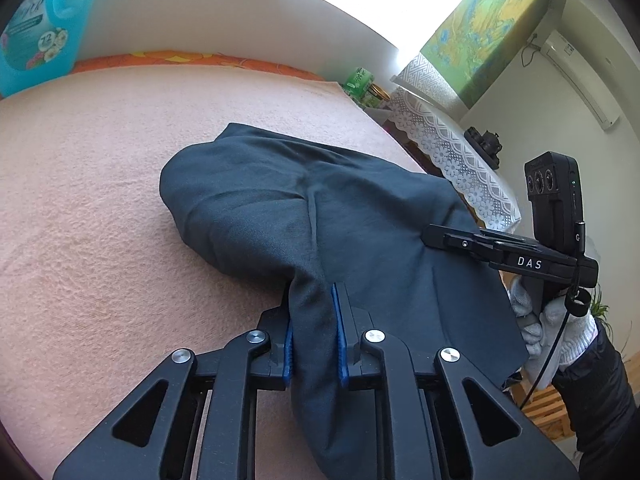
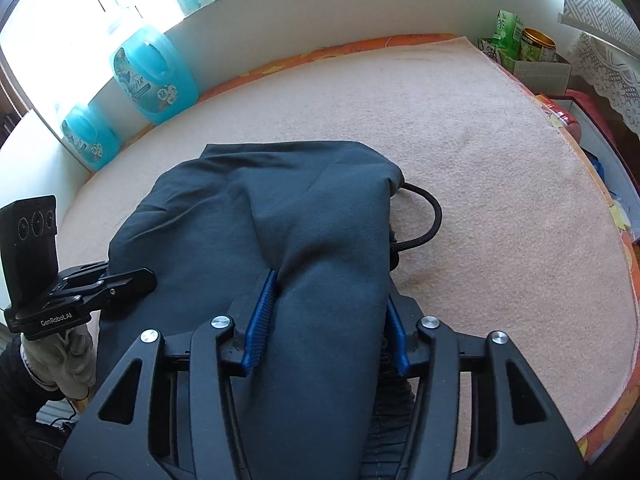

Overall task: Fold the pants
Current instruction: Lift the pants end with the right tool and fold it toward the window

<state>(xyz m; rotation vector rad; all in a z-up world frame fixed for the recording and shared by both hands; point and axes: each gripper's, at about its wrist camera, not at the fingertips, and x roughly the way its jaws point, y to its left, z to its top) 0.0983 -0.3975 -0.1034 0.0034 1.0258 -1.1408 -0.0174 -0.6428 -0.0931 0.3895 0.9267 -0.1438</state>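
Note:
Dark grey pants lie bunched on a pink towel-covered surface. My left gripper is shut on a fold of the pants, cloth pinched between its blue pads. My right gripper is shut on another thick fold of the pants, near the waistband; a black drawstring loops out to the right. The right gripper also shows in the left wrist view, touching the cloth's right side. The left gripper shows in the right wrist view at the pants' left edge.
Blue detergent bottles stand along the white wall at the back left. A box with green tea cartons and a tin sits past the towel's far right corner. A lace-covered table stands to the right.

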